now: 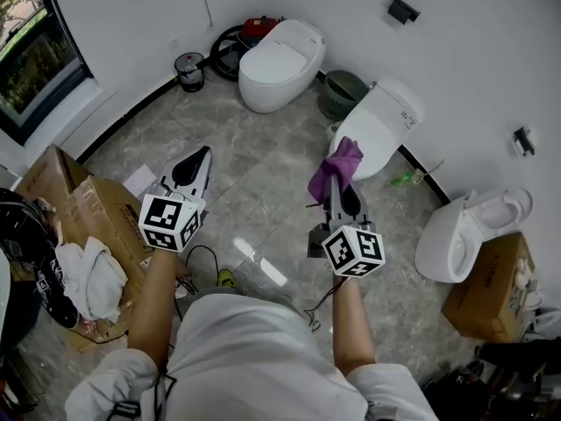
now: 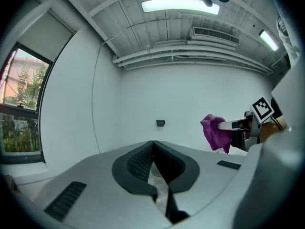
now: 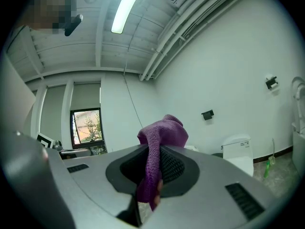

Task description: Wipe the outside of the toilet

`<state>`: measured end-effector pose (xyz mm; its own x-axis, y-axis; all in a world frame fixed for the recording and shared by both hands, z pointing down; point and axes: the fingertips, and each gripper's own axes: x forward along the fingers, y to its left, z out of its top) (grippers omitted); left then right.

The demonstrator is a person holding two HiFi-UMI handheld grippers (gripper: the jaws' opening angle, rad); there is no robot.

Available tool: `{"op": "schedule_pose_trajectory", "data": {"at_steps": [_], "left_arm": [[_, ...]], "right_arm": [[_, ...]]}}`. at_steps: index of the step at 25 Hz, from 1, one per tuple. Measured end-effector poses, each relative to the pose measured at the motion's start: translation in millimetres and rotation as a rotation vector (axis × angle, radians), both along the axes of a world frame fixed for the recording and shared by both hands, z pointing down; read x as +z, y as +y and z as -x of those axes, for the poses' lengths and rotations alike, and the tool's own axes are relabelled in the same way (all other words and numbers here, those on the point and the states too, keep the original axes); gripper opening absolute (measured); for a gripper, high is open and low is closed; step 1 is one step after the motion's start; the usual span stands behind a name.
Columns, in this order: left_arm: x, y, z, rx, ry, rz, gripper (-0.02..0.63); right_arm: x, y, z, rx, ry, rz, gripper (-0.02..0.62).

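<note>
Purple cloth (image 1: 340,160) is hanging pinched in the jaws of the right gripper (image 1: 337,188), the toilet (image 1: 384,126) is standing ahead of them, and the left gripper (image 1: 199,159) is idling alongside with jaws together on nothing; pressing a broad fold flat looks wisest.

The cloth (image 1: 337,167) is purple, the toilet (image 1: 390,119) white, the floor (image 1: 263,196) grey with marble veining. Black-and-white square markers pattern the cubes (image 1: 171,221); the left cardboard box (image 1: 83,202) is brown.
</note>
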<state>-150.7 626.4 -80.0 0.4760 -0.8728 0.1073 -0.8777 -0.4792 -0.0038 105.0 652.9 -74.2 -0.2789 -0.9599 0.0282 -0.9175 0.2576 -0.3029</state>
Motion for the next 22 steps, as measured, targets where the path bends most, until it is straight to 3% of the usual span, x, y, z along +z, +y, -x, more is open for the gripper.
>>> {"op": "schedule_pose_trajectory", "data": {"at_steps": [11, 17, 22], "left_arm": [[8.2, -44.1, 39.1, 0.02, 0.027, -0.007, 0.012], [21.5, -97.4, 34.2, 0.02, -0.005, 0.004, 0.012], [37.9, -167.4, 22.1, 0.009, -0.038, 0.035, 0.012]], "right_arm": [[7.7, -34.8, 30.3, 0.026, -0.008, 0.005, 0.057], [25.4, -96.0, 23.0, 0.012, -0.014, 0.015, 0.057], [40.4, -176.5, 5.5, 0.007, -0.032, 0.035, 0.057]]}}
